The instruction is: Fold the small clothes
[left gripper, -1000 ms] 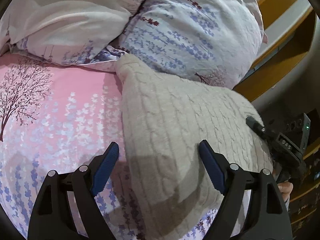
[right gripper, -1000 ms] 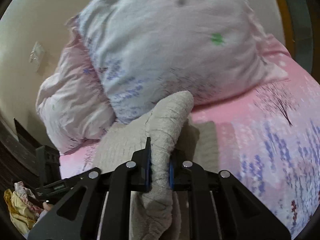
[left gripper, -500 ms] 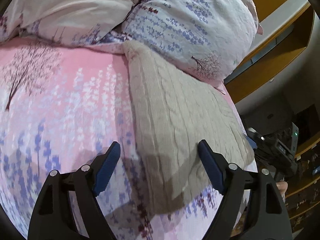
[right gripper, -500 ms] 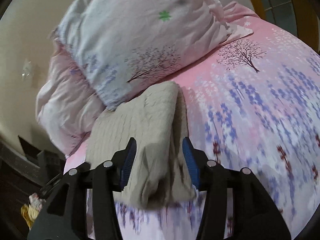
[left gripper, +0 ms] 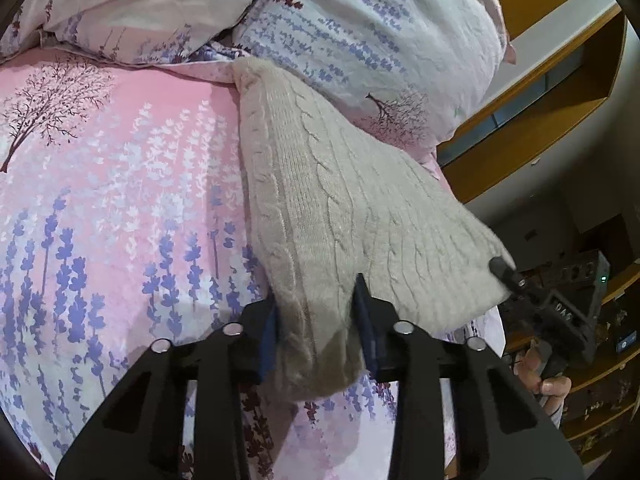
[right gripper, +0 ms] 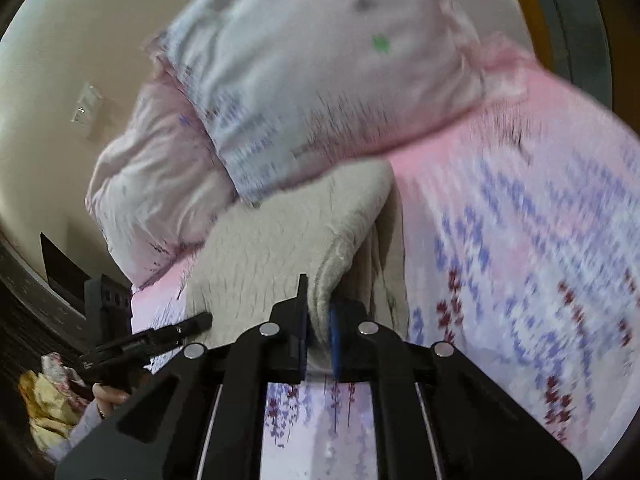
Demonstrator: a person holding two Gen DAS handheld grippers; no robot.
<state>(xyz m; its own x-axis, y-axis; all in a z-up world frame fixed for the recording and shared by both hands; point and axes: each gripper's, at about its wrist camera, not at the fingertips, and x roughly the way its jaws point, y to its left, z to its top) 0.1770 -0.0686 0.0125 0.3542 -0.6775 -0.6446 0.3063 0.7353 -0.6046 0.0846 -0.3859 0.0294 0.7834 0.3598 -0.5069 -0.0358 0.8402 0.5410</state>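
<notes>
A beige cable-knit sweater point(left gripper: 332, 184) lies folded on the pink floral bedsheet point(left gripper: 112, 184), its far end against the pillows. My left gripper point(left gripper: 316, 320) is shut on the sweater's near left corner. My right gripper point(right gripper: 318, 320) is shut on the sweater's point(right gripper: 280, 248) near edge and lifts it a little off the sheet point(right gripper: 520, 240). The right gripper also shows in the left wrist view point(left gripper: 552, 300) at the sweater's right corner, and the left gripper shows in the right wrist view point(right gripper: 148, 344) at the lower left.
Two floral pillows point(left gripper: 360, 32) point(right gripper: 320, 80) are stacked at the head of the bed, touching the sweater. A wooden headboard shelf point(left gripper: 540, 92) runs along the right. Yellow clothes point(right gripper: 52, 400) lie off the bed's edge at lower left. A wall point(right gripper: 80, 40) stands behind.
Both grippers were open half a second ago and have closed on the sweater's near edge. The right wrist view is blurred by motion, and the edge is raised.
</notes>
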